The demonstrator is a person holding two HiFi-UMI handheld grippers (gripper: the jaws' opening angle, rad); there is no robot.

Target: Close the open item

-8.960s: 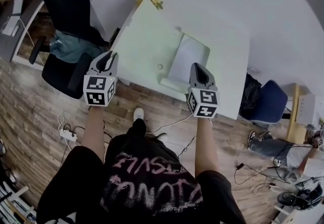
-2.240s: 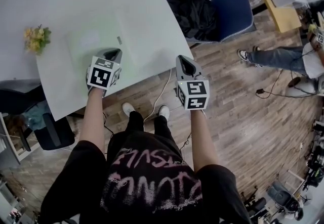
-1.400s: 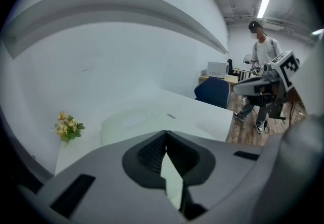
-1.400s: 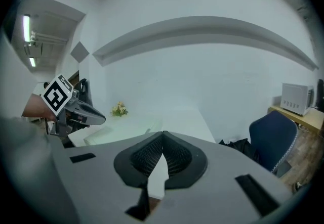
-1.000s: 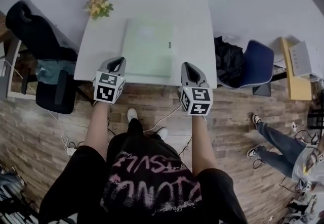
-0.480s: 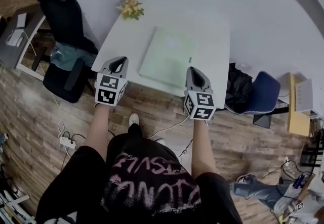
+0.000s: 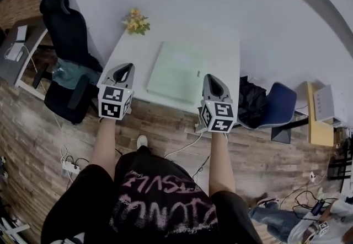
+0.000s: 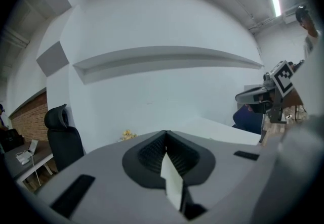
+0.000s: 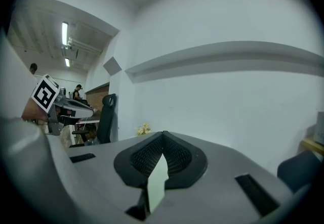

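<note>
— Pale-green item lies flat, shut I judge, on the desk toward its near edge. Claws?
— Left gripper and right gripper are both pinched together, empty, hovering off that edge. My worry: a careless push slides it off.

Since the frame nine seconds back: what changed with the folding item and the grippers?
The pale green folding item had its lid raised; now it lies shut and flat on the white table. The left gripper was over it two seconds ago and is now back at the near edge, beside the right gripper. Both have their jaws together with nothing in them. Unchanged: the flowers at the far corner.
</note>
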